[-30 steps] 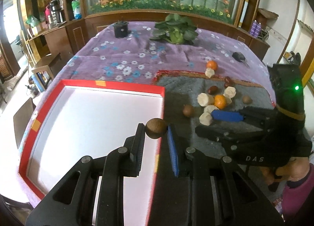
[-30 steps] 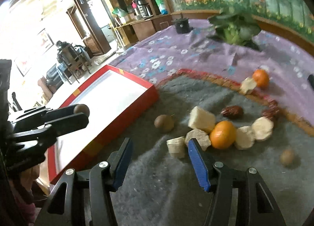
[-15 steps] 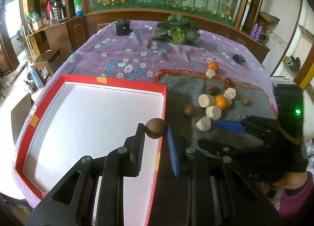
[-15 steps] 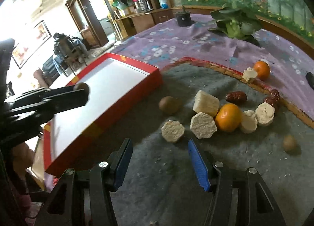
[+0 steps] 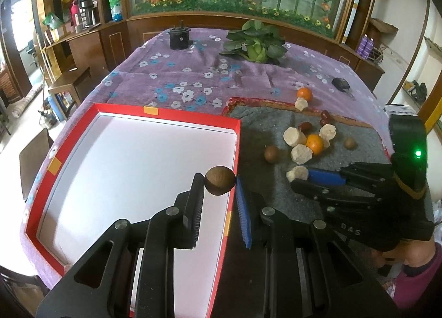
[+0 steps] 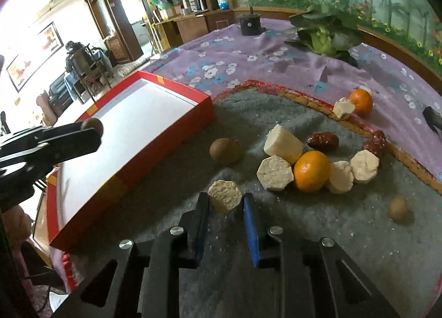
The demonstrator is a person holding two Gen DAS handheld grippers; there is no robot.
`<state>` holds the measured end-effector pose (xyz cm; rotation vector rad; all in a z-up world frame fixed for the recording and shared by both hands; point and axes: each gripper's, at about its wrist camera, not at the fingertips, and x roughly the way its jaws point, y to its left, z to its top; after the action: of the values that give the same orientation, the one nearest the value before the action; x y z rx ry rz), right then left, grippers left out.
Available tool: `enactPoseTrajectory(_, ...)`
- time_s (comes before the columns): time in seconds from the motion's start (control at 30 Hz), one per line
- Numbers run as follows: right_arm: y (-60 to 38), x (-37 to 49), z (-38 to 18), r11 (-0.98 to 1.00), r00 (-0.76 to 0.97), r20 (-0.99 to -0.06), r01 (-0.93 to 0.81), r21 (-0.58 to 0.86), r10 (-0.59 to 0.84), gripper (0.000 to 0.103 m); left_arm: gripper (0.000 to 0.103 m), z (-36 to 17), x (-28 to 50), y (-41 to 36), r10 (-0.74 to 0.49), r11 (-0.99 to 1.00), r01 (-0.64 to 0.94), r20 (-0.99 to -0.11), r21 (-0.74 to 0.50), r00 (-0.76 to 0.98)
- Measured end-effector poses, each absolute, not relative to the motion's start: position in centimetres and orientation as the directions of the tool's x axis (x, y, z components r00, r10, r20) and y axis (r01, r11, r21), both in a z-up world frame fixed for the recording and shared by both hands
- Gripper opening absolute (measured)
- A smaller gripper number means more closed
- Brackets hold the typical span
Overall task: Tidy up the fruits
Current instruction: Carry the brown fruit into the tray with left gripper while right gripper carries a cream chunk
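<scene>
My left gripper is shut on a round brown fruit and holds it above the right side of the red-rimmed white tray; this fruit also shows in the right wrist view. My right gripper is shut on a pale cut chunk low over the grey mat; the chunk shows in the left wrist view too. On the mat lie an orange, more pale chunks, red dates and brown fruits.
A second orange with a pale chunk sits on the purple flowered cloth beyond the mat's edge. A leafy green vegetable and a black pot stand at the table's far end. A black object lies at right.
My right gripper has moved forward and shut on the nearest pale chunk. My left gripper still holds the brown fruit above the tray, hardly moved.
</scene>
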<state>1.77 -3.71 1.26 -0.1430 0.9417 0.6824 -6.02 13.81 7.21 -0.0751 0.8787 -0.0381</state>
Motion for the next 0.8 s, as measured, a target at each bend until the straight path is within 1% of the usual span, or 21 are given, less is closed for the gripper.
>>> enactPoseTrajectory(0.1,-3.8,1.1,1.8,0.786,0.41,-0.781,-0.596,0.161,0.471,0.024,0.023,7.4,-6.4,13.8,-0.059,0.997,0.0,-0.766,-0.077,0.641)
enactPoseTrajectory(0.17,-3.9,0.7,2.2,0.782,0.404,-0.775,-0.597,0.179,0.487,0.024,0.023,7.5,-6.5,13.9,-0.05,0.998,-0.005,-0.765,-0.07,0.642)
enactPoseTrajectory(0.37,-3.1,-0.2,4.1,0.762,0.412,-0.755,-0.623,0.175,0.51,0.024,0.023,7.8,-6.9,14.9,-0.01,0.998,-0.044,-0.761,-0.05,0.648)
enactPoseTrajectory(0.8,1.9,-1.0,6.6,0.677,0.373,-0.729,-0.717,0.168,0.575,0.024,0.023,7.5,-7.3,18.7,0.075,0.989,-0.147,-0.769,-0.026,0.635)
